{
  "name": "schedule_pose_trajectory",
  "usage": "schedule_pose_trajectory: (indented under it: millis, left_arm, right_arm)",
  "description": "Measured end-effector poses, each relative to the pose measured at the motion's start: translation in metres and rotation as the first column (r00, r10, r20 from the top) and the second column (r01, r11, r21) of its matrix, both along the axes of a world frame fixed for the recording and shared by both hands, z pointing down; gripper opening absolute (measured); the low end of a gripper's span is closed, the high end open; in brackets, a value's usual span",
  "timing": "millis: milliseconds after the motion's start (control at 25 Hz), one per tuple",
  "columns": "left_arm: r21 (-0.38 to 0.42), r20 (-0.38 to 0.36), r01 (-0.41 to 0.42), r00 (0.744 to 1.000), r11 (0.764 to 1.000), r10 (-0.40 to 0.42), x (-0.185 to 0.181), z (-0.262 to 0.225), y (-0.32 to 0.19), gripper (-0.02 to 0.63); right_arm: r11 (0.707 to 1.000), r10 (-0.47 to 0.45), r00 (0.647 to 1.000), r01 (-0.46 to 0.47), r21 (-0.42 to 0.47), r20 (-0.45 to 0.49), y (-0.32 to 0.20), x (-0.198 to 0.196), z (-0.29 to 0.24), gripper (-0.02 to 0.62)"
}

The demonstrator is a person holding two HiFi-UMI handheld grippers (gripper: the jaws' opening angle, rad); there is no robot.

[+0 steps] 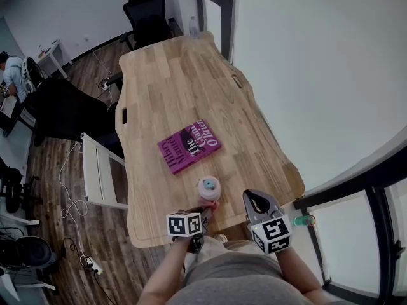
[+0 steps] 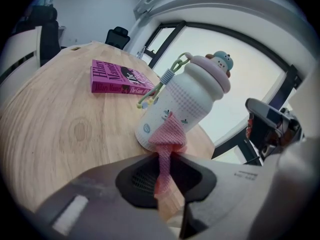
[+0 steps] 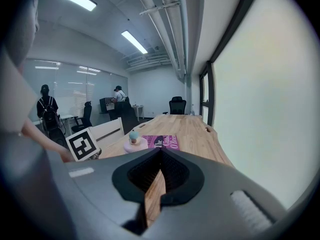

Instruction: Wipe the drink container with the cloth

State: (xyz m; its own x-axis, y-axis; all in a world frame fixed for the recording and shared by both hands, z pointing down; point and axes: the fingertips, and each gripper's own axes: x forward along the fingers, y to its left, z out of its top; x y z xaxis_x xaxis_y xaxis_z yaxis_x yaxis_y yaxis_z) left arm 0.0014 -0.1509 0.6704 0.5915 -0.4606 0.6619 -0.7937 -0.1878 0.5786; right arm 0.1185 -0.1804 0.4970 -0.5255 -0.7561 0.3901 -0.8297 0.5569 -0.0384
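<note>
Pinches a pink mesh cloth (image 2: 167, 134) in the left claw (image 2: 167, 156), jaws clamped on a bunched strip of it, with the free end fanned against the lower side of the bottle (image 2: 180, 104). Shows that bottle standing on the wooden surface (image 1: 172, 81) close to the person's edge: white body, pink checked band, pink lid with a small figure on top, and a looped strap (image 2: 172, 76) hanging from the neck. Holds the right claw (image 3: 161, 151) shut and empty, just to the right of the bottle and clear of it, pointing along the surface. Leaves a magenta book (image 1: 189, 146) lying flat beyond the bottle, toward the middle of the surface, well apart from both claws. Takes in a black chair (image 1: 147, 11) at the far end.
</note>
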Motion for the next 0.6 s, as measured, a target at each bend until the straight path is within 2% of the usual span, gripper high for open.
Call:
schedule_pose_trajectory:
  millis: [600]
  left_arm:
    - [-0.028, 0.027, -0.012, 1.0, 1.0, 0.013, 0.003, 0.017, -0.006, 0.066]
  right_arm:
    - [1.0, -0.02, 1.0, 0.02, -0.014, 0.009, 0.0, -0.009, 0.003, 0.003]
